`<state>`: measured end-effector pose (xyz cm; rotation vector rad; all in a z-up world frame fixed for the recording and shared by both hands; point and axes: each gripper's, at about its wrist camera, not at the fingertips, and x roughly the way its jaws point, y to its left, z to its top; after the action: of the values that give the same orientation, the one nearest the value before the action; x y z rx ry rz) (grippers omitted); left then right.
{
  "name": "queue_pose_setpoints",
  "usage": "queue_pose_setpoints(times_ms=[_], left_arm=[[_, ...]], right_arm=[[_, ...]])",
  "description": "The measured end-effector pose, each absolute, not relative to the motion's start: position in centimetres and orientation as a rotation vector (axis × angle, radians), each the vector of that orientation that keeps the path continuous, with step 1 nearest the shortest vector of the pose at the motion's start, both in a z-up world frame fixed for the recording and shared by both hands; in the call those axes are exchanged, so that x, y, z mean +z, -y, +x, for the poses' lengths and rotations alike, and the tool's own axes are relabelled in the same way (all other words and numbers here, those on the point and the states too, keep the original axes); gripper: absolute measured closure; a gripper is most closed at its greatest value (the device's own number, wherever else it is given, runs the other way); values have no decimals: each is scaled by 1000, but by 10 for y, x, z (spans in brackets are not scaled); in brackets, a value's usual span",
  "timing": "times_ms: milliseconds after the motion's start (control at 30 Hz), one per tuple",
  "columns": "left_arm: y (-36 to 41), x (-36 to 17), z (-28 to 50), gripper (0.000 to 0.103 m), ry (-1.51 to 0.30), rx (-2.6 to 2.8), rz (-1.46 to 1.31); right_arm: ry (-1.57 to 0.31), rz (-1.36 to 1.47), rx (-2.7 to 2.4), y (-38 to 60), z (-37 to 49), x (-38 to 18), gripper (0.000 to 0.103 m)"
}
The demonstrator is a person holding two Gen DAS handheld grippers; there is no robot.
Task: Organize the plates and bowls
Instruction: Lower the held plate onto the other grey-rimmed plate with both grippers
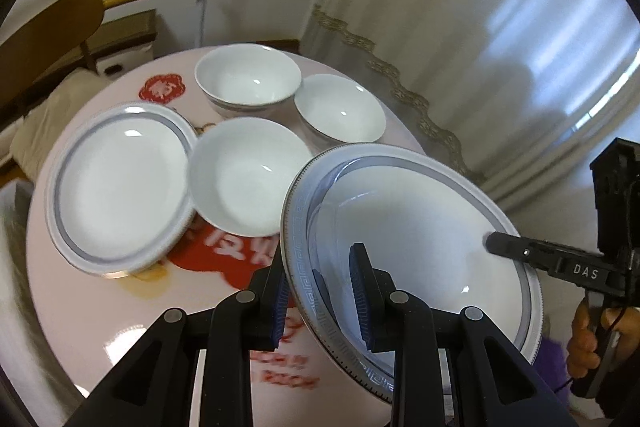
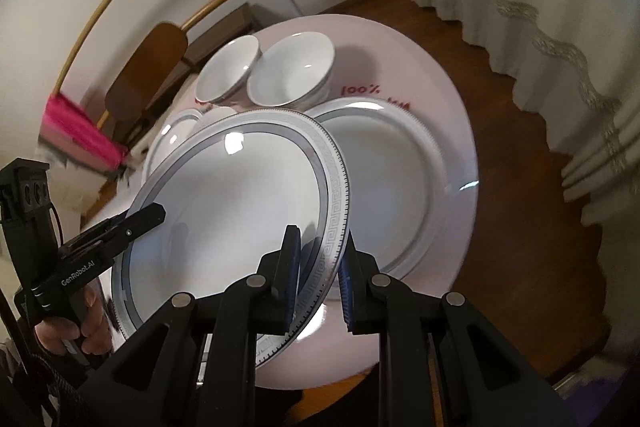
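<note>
Both grippers are carrying one wide white porcelain plate with a grey key-pattern rim point(image 1: 404, 247), tilted above the near edge of the round pink tabletop point(image 1: 80, 291): the left gripper point(image 1: 320, 291) is clamped on its left rim, the right gripper point(image 2: 316, 271) on its right. A matching grey-rimmed plate point(image 2: 384, 183) lies just beyond, by the right edge. Next, I'd judge, level it and lower it squarely onto that plate, clear of the white bowls point(image 1: 248, 79).
</note>
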<state>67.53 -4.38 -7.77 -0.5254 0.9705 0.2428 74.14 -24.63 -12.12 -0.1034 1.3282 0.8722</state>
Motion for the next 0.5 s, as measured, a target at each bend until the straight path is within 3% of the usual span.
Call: queue_pose_setpoints(times_ms=[500], left_arm=[[102, -126, 720, 79, -1002, 410, -648]], right_arm=[[-1396, -248, 992, 258, 806, -165, 85]])
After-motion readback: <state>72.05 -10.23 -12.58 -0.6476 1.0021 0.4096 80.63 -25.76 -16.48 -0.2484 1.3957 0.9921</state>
